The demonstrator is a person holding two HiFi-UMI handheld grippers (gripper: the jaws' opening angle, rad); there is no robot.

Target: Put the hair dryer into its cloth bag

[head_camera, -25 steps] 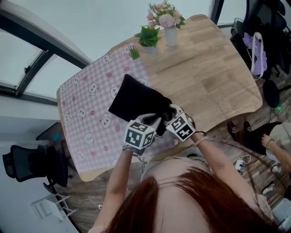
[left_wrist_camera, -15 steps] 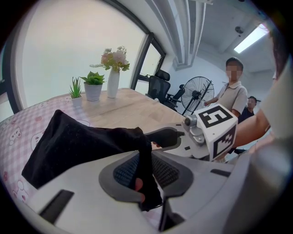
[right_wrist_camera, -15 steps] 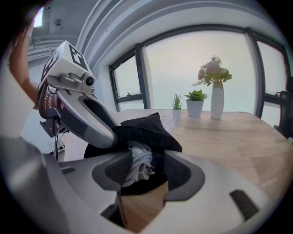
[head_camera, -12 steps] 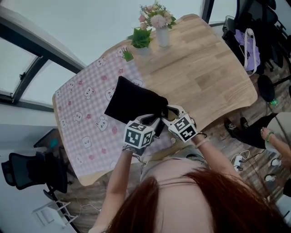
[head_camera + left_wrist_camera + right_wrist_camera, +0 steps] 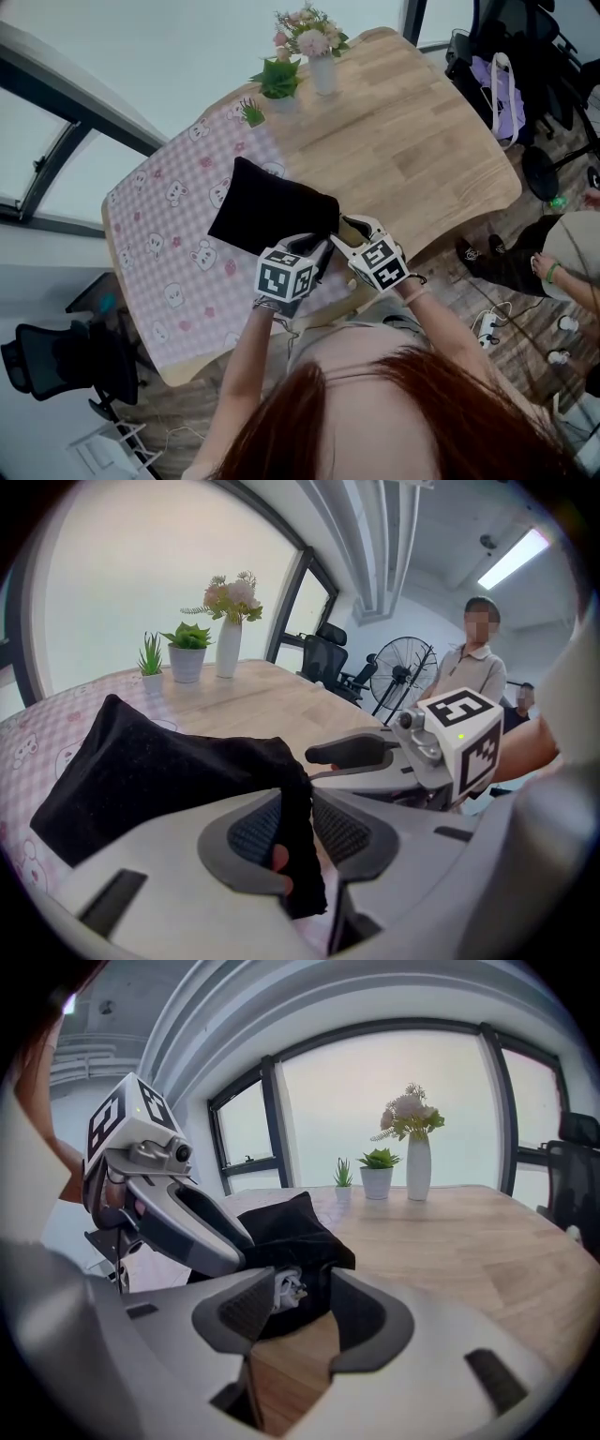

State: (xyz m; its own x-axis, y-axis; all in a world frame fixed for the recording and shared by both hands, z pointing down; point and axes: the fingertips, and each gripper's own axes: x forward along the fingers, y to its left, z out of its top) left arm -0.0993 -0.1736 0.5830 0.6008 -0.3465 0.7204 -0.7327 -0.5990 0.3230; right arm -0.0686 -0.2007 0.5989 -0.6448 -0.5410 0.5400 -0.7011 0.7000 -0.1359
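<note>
The black cloth bag (image 5: 267,211) lies on the table, its mouth toward me. Of the hair dryer only a white bit (image 5: 286,1288) shows, inside the bag's mouth in the right gripper view; the rest is hidden. My left gripper (image 5: 315,255) is at the mouth's near edge. Its jaws are opening, and a flap of the bag's rim (image 5: 298,808) hangs loose between the pads. My right gripper (image 5: 345,232) is at the mouth's right side. Its jaws are closing, with the bag's opening (image 5: 300,1269) just beyond the tips and nothing pressed between them.
A pink checked cloth (image 5: 169,234) covers the left half of the wooden table (image 5: 412,141). A flower vase (image 5: 323,70) and two small potted plants (image 5: 279,89) stand at the far edge. A person (image 5: 572,262) sits at the right, and an office chair (image 5: 66,356) stands at the left.
My right gripper has shifted a little to the right, away from the bag's mouth. The left gripper stays at the bag's rim.
</note>
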